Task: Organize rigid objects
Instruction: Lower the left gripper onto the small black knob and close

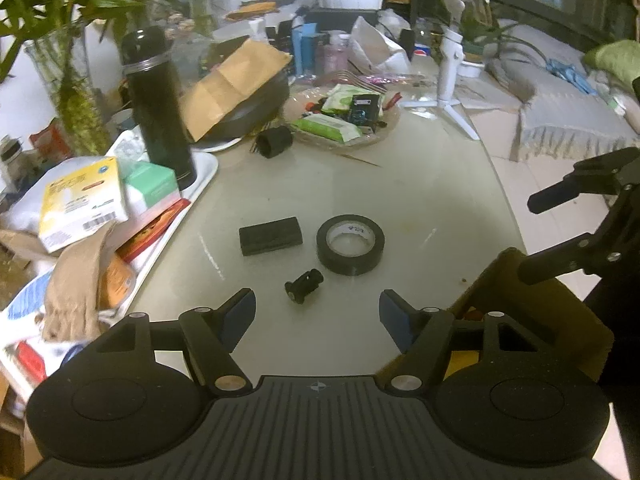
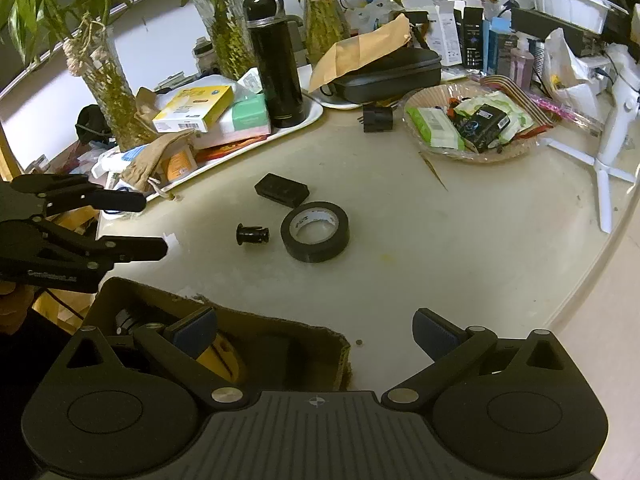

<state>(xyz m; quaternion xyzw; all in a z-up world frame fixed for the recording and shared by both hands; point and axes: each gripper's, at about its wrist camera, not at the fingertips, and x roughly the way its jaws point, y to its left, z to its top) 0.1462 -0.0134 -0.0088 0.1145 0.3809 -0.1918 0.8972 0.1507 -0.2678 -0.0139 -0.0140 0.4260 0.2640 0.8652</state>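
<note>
Poised over a cluttered glass table (image 1: 400, 184), left gripper (image 1: 318, 312) spread moderately wide and holding nothing, right gripper (image 2: 314, 332) likewise agape and empty above a brown box (image 2: 280, 332) at the near edge. Straight ahead of the left fingers, just beyond the tips: a small black plug-like part (image 1: 304, 286), lying on its side and apt to roll off line if nudged by one pad before the other. Just past it, a roll of black tape (image 1: 351, 245) and a flat black block (image 1: 271, 235), close enough to be bumped or dragged along by a wide approach. Slick glass underneath, so likely skidding rather than seating under an off-centre pinch. Crowded tray (image 1: 200, 184) at left, well apart from all three. Box contents only partly visible, something yellow inside.
</note>
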